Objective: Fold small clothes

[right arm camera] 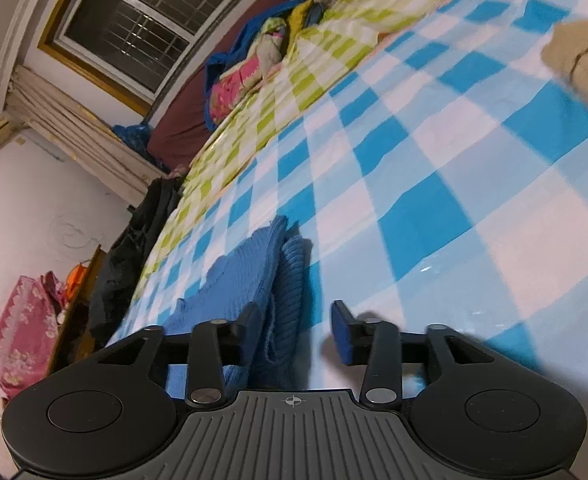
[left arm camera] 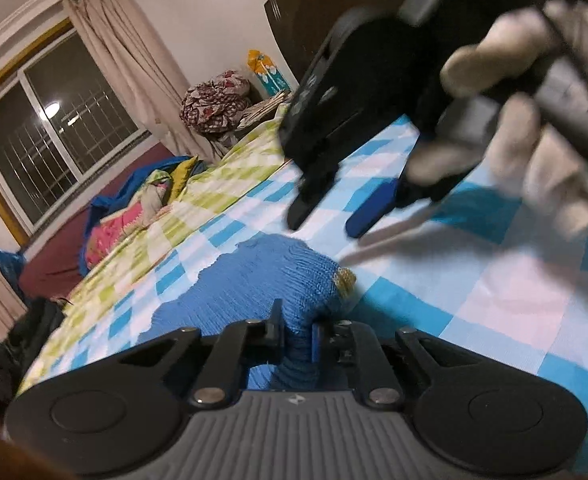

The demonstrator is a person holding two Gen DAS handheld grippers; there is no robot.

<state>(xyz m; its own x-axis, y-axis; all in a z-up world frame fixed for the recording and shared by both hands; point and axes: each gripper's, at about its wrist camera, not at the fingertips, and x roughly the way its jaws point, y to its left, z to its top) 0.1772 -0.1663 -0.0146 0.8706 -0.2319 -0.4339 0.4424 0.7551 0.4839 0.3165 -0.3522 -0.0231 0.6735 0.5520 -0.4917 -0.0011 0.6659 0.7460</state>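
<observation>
While our left gripper (left arm camera: 297, 334) pinches a bunched fold of the blue knit garment (left arm camera: 261, 276) on the checked bedsheet (left arm camera: 494, 300), our right gripper (right arm camera: 301, 322) stands wide apart — holding nothing, the knit just beside its left finger — with a beige cloth (right arm camera: 586, 60) farther off.

- Left gripper (left arm camera: 296, 334): fingers drawn close, pinching blue knit between them.
- Right gripper (right arm camera: 298, 328): fingers spread wide, nothing clamped; in the left wrist view it hangs tilted, blurred, held by a light-gloved hand (left arm camera: 534, 128).
</observation>
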